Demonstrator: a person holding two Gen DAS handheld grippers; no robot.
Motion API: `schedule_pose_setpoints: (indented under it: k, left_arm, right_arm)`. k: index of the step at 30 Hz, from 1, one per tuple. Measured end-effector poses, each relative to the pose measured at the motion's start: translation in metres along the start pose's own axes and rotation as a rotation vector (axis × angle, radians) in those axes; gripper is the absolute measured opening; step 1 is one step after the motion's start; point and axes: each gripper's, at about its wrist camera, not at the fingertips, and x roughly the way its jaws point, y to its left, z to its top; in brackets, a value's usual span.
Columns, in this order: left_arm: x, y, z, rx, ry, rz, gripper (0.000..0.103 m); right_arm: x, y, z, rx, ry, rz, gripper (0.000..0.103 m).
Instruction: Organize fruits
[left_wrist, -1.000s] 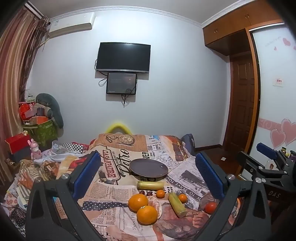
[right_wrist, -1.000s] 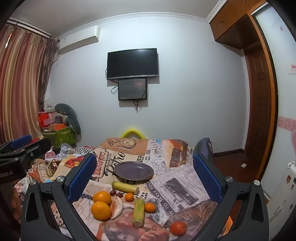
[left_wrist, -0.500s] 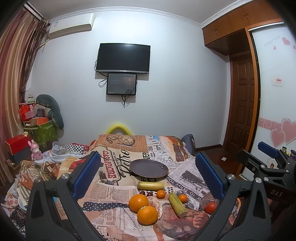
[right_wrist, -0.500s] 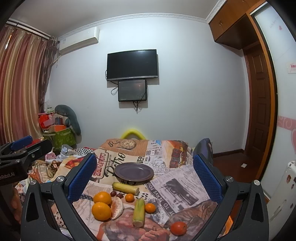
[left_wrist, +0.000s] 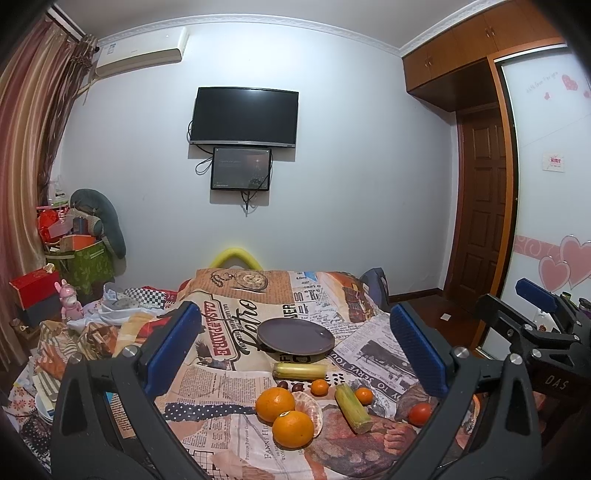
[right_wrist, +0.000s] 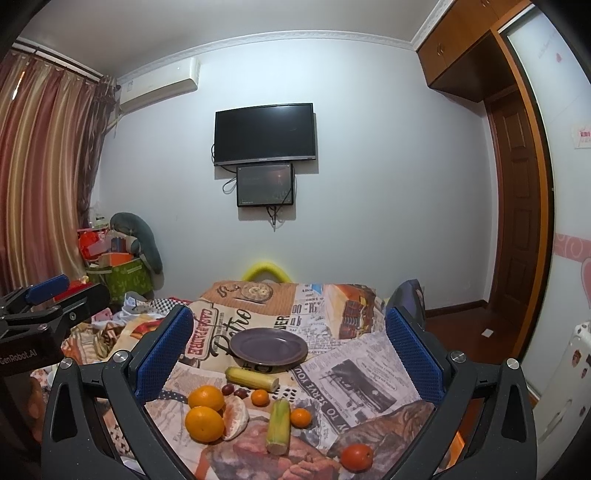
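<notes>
- My left gripper (left_wrist: 295, 332) hung wide open, nothing in it; same for my right gripper (right_wrist: 288, 332).
- Purple plate (right_wrist: 268, 346) sat empty straight ahead between my right fingers.
- Two big oranges (right_wrist: 204, 424) touching, down-left of it, peeled segment (right_wrist: 235, 416) beside them.
- Red tomato (right_wrist: 356, 457) sat low by my right finger.

- Left gripper (left_wrist: 295, 345): a matte black frame with two fingers, each faced with a blue textured pad (left_wrist: 173, 347).
- Round silver screws (left_wrist: 130, 350) sit on its finger arms.
- Right gripper (right_wrist: 288, 350): the same black build, with blue dimpled pads (right_wrist: 413, 354) and silver screws (right_wrist: 457, 356).
- White lettering "DAS" shows on the right gripper's body in the left wrist view.
- "GenRobot.AI" is printed in white on the left gripper's body, seen from the right wrist.
</notes>
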Motion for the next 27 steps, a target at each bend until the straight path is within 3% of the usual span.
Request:
schedule_pose_setpoints:
  k: [27]
  left_arm:
    - [0.0012, -0.0027, 0.0008, 0.001, -0.001, -0.003, 0.103]
  right_arm:
    - [-0.0005, 0.0014, 0.0017, 0.002, -0.008, 0.002, 0.103]
